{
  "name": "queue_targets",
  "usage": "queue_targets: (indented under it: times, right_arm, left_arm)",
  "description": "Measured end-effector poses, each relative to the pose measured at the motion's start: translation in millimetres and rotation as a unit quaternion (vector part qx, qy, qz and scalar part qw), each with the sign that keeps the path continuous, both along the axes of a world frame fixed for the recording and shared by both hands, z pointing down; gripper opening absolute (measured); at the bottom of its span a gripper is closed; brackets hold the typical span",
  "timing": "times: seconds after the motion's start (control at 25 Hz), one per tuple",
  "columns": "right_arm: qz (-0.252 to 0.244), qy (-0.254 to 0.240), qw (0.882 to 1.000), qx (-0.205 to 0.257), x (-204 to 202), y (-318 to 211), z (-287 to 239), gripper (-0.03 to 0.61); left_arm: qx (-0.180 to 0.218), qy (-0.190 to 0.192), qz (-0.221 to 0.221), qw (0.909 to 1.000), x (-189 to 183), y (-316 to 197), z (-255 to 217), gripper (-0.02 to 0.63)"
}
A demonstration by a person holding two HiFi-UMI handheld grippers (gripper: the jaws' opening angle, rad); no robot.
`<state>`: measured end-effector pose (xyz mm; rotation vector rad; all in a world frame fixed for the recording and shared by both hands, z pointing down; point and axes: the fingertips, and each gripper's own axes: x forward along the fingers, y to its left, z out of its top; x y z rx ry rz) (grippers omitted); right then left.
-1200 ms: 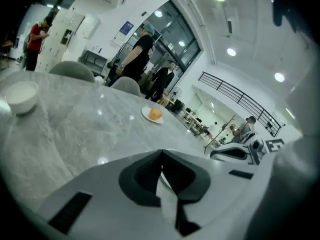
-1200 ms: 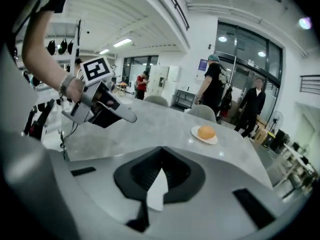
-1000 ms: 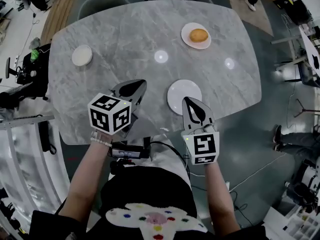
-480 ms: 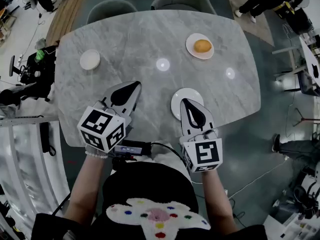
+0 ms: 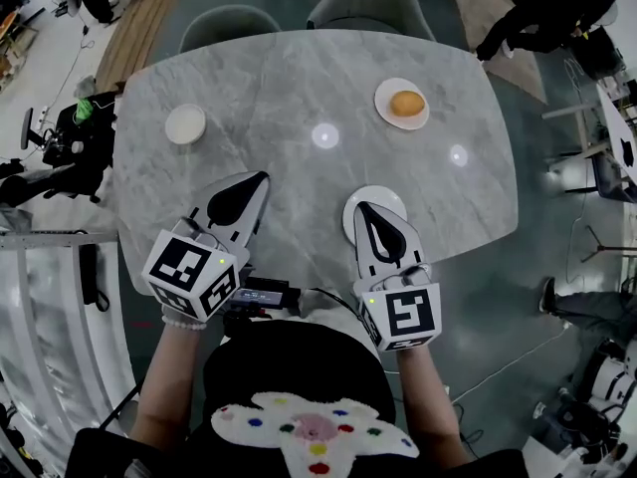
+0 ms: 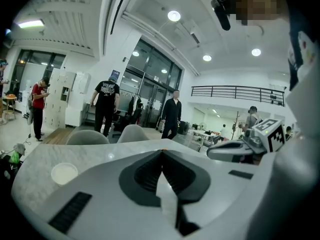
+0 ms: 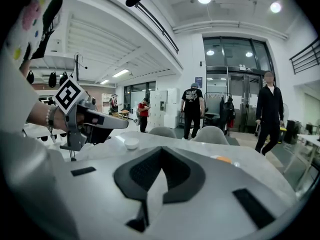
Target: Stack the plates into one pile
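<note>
Right, I've got both tools raised over the near edge of the bench, neither carrying anything. The left gripper has its jaws pressed together on nothing, and the right gripper is the same.

Three plates are out, none stacked yet. The near white plate lies directly ahead of the right gripper's tips, partly under them from the head view, so the right hand is clearly the nearer one for it. The small plate sits well off at the far left, ahead of the left gripper. The far plate, with a bun on it, is away at the far right.

All three lie flat, face up (being round, they have no long axis to line up with). I'd judge any rim approach works, and the near rim is the shortest reach once the jaws part.
</note>
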<state>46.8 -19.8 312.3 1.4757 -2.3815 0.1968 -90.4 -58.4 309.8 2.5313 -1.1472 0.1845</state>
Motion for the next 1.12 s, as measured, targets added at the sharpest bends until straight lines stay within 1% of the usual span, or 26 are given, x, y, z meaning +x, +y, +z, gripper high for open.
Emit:
queue_targets:
  times: [0.08, 0.24, 0.4, 0.6, 0.92, 1.12]
  right_arm:
    - [-0.007, -0.005, 1.000, 0.013, -3.6, -1.9, -4.0, 0.005]
    - [-0.013, -0.012, 1.000, 0.013, -10.4, 0.2, -8.3, 0.004]
    - [-0.011, -0.001, 1.000, 0.017, -8.4, 0.0, -6.9, 0.005]
    - [-0.018, -0.002, 1.000, 0.019, -12.3, 3.0, -9.1, 0.005]
    - [-0.017, 0.003, 1.000, 0.017, -9.4, 6.7, -7.9, 0.005]
    - [-0.015, 0.010, 1.000, 0.015, -4.5, 8.0, -6.3, 0.005]
  left_arm:
    - [0.001, 0.000, -0.002, 1.0000, -1.8, 0.7, -1.3, 0.011]
    - [0.008, -0.003, -0.001, 1.0000, -2.0, 4.3, -3.7, 0.011]
    - [0.009, -0.004, 0.003, 0.9999, 0.4, 5.6, -3.1, 0.011]
    - [0.014, -0.010, 0.008, 0.9998, 3.7, 9.0, -4.4, 0.011]
    - [0.012, -0.009, 0.008, 0.9999, 5.5, 13.0, -3.4, 0.011]
    - [0.003, 0.002, 0.004, 1.0000, 5.9, 14.2, -3.7, 0.011]
